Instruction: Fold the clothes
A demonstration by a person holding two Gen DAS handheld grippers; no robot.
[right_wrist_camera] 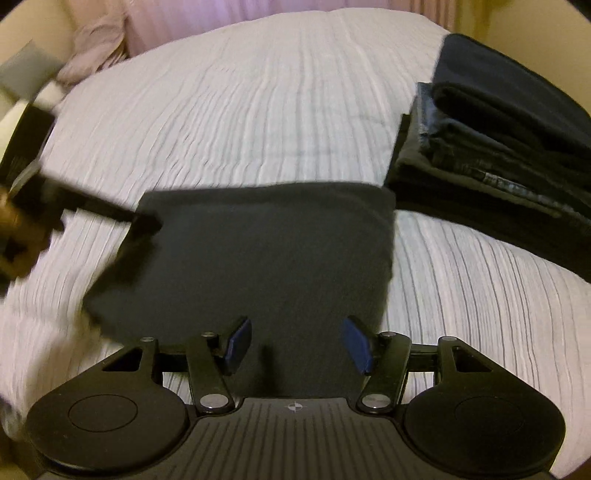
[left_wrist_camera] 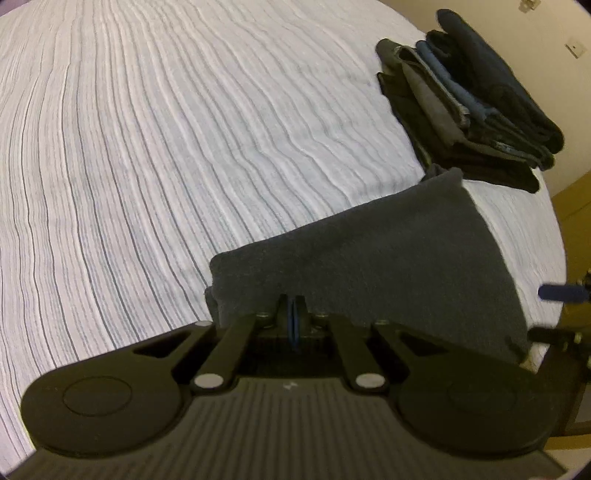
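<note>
Bedding fills most of both views: a bed [left_wrist_camera: 177, 155] under a pale, crinkled cover with thin dark stripes running along it, rumpled into long soft ridges. Beyond the mattress the room shows in scraps. The left wrist view has a cream wall [left_wrist_camera: 554, 66] at upper right with a small switch plate on it, and a strip of brownish floor below that. The right wrist view has a pale pink curtain [right_wrist_camera: 229, 14] across the top and a bundle of light cloth bunched at the bed's far left corner; that side is smeared by blur.

A stack [right_wrist_camera: 509, 147] of folded dark clothes, black, navy and grey layers, sits near the bed's right edge. Just in front of it, apart by a strip of cover, lies the folded dark grey garment [right_wrist_camera: 266, 251], a flat, roughly square bundle with its near edge toward both cameras.

The left gripper [left_wrist_camera: 294, 317] is at the garment's near edge with its fingers pressed together; whether cloth is caught between the blue pads cannot be told, since the tips are dark against dark fabric. In the right wrist view it appears as a blurred black arm reaching the garment's left corner.

The right gripper [right_wrist_camera: 297, 345] hangs over the garment's near edge with its fingers spread, blue pads [right_wrist_camera: 238, 345] wide apart and nothing pinched between them.
</note>
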